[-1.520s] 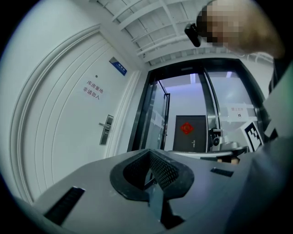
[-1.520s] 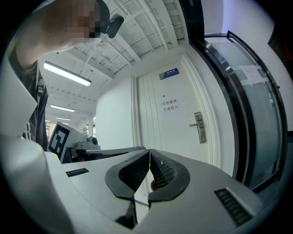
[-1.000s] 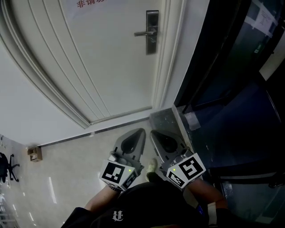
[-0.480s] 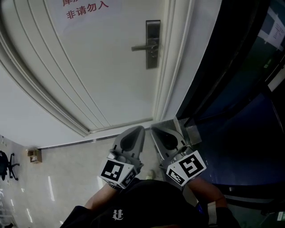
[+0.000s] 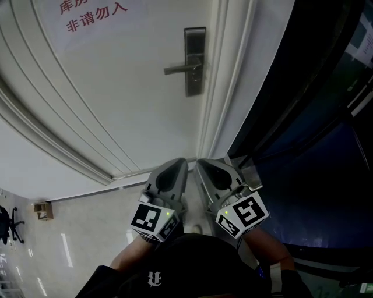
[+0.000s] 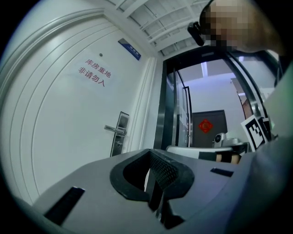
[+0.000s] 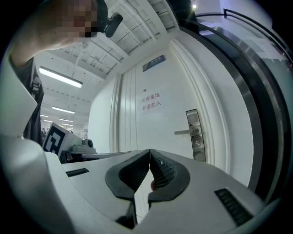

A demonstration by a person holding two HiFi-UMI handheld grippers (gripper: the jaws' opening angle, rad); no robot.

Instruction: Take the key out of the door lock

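A steel lock plate (image 5: 194,61) with a lever handle (image 5: 178,68) is on the right side of the white door (image 5: 116,99). It also shows as the lock plate (image 6: 120,132) in the left gripper view and the lock plate (image 7: 195,135) in the right gripper view. There is a small round cylinder (image 7: 198,143) below the lever, but it is too small to show a key. My left gripper (image 5: 176,167) and right gripper (image 5: 205,169) are side by side, low and well short of the door. Both are shut and hold nothing.
Right of the door frame is a dark glass partition (image 5: 303,116). Red lettering (image 5: 93,16) is printed high on the door. A metal block (image 5: 249,170) sits at the foot of the frame beside my right gripper. A small box (image 5: 42,210) lies on the floor at the far left.
The head view has swung, so the lock plate now sits lower and further left in the picture. Both grippers have edged slightly up toward the door, still shut.
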